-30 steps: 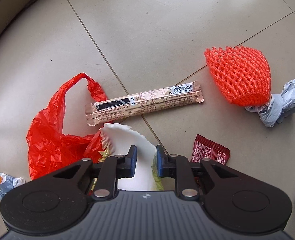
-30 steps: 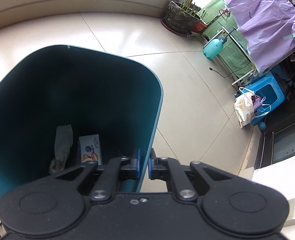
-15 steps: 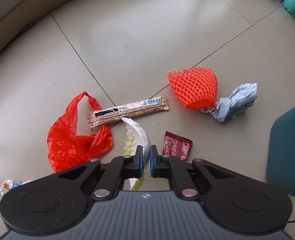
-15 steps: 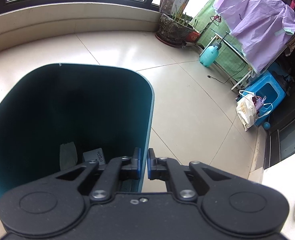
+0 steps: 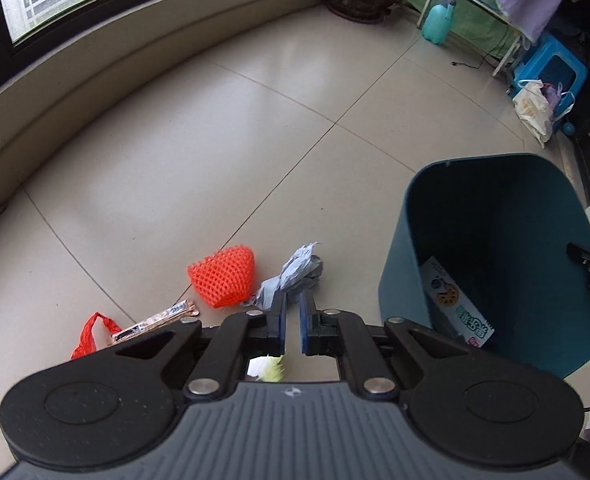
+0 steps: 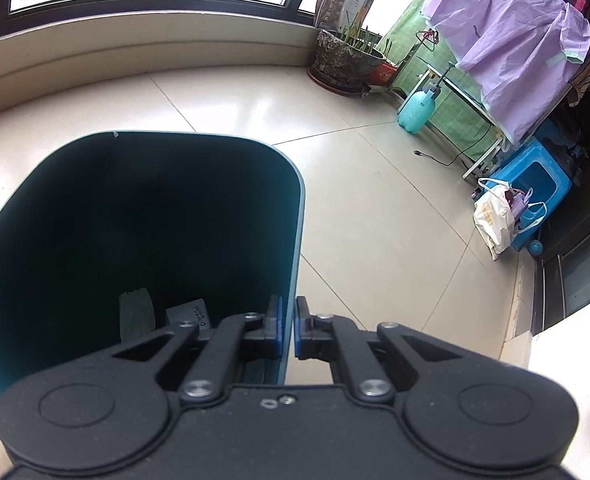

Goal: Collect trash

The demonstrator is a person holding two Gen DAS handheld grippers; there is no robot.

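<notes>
Left gripper (image 5: pixel 291 326): we clamp a cabbage leaf (image 5: pixel 270 368).
Bin (image 5: pixel 399 280): at our three o'clock, mouth open.
Right gripper (image 6: pixel 288 330): closed, empty.

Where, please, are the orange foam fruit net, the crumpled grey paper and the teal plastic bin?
orange foam fruit net (image 5: pixel 223 278), left wrist view, mesh centre
crumpled grey paper (image 5: pixel 295 272), left wrist view, twisted middle
teal plastic bin (image 5: pixel 399 280), left wrist view, outer wall

planter (image 6: pixel 345 62) | teal sprayer (image 6: pixel 417 110) | blue stool (image 6: pixel 535 184) | possibly a lilac sheet (image 6: pixel 515 44)
</notes>
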